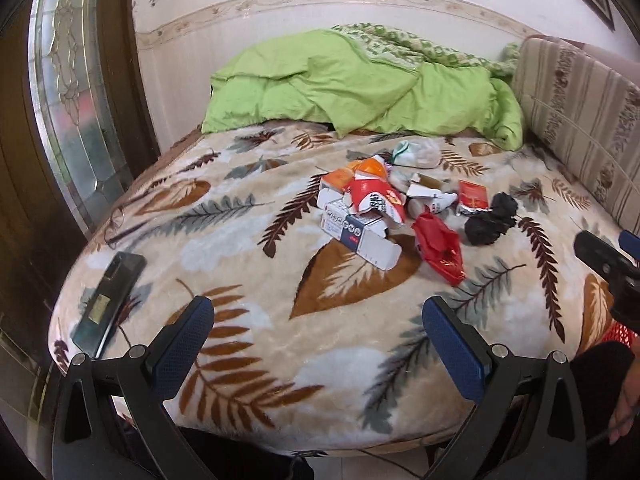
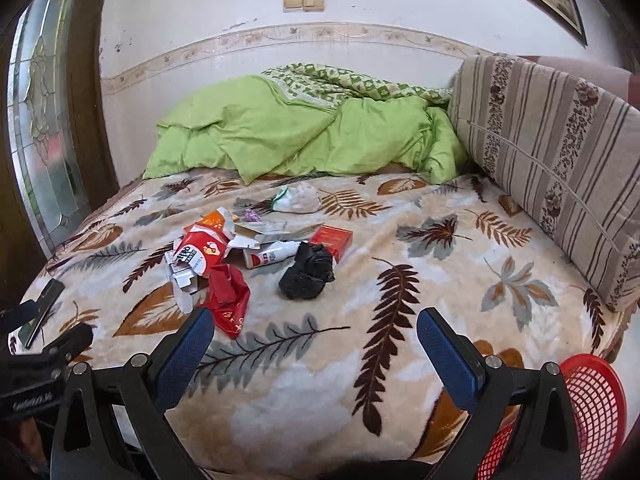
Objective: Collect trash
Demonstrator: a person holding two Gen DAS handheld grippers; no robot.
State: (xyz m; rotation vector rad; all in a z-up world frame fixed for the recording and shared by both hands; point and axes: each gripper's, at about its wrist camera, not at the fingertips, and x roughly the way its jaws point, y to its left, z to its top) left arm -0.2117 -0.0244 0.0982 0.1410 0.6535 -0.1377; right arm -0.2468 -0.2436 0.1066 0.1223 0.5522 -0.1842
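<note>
Spread across the bed, the plush beige blanket printed with brown and grey leaves (image 1: 248, 360) carried everything I had to deal with. Near its middle lay the heap of trash: a torn red and white carton (image 1: 370, 196) on top of a flattened white and blue cardboard box (image 1: 360, 240), a crumpled red plastic wrapper (image 2: 226, 296) at the near edge of the pile, a crumpled black plastic bag (image 2: 306, 272) just to its right, a small white bottle with red lettering (image 2: 268, 256) lying on its side, a flat red packet (image 2: 332, 240) behind the black bag, and a wadded white and green bag (image 2: 298, 198) set a little apart toward the far side. All of it sat well apart from my tools.

My left gripper (image 1: 318, 328) hung over the near edge of the blanket with its blue-padded fingers (image 1: 188, 340) spread wide and nothing between them. My right gripper (image 2: 316, 338) was likewise released and empty, its fingers parted above the blanket short of the red wrapper.

Beside the bed at my lower right stood a red plastic mesh basket (image 2: 592, 400). A dark flat phone (image 1: 110, 304) lay on the blanket's left edge. Behind the trash a bunched lime-green quilt (image 1: 360, 88) sat against the wall, with a striped beige cushion (image 2: 552, 160) propped at the right.
</note>
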